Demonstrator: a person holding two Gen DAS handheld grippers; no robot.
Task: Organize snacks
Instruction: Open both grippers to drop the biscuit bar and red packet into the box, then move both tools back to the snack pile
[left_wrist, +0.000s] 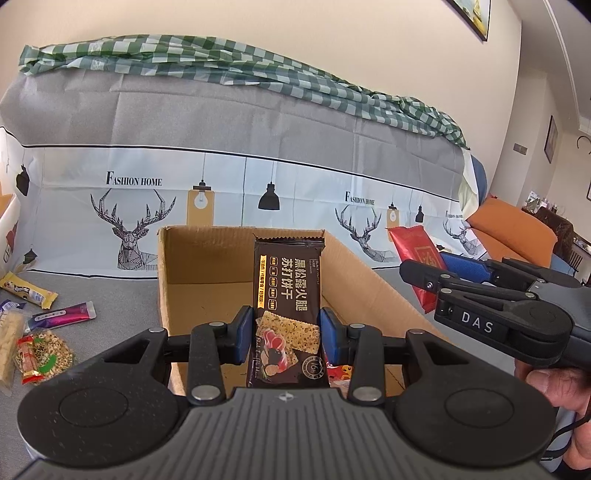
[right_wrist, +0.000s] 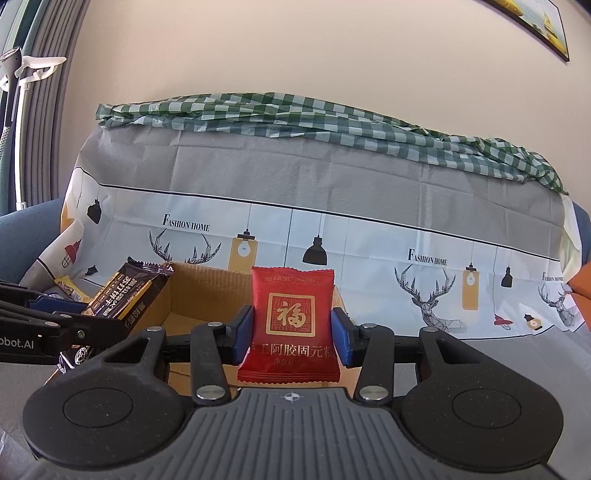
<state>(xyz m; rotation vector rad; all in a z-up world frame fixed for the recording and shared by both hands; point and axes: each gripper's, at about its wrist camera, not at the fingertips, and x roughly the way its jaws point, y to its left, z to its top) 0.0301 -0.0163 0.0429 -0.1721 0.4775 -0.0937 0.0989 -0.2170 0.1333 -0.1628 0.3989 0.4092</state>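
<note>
You have a snack in each tool, both held over the box (left_wrist: 207, 280). Your left tool (left_wrist: 287, 339) is pinching the dark cracker pack (left_wrist: 288, 291) by its lower half, the pack standing upright above the box's open top. Your right tool (right_wrist: 291, 338) is pinching the red pouch (right_wrist: 291, 321) the same way, upright, above the box's right side. In the left view the right tool comes in from the right of the box with the pouch sticking out past its fingers.

Judging by this, you are at the drop-off step: both snacks are carried to the box and not yet released. The box looks mostly bare inside, though something colourful shows at its near edge below the cracker pack; I can't tell what it is.

Next, lower each pack into the box and spread the fingers, one tool at a time so the two do not knock together over the opening. Mind the box's near wall as you dip in.

More snacks (left_wrist: 40, 347) lie loose to the left of the box, on the grey cloth; those come after.
</note>
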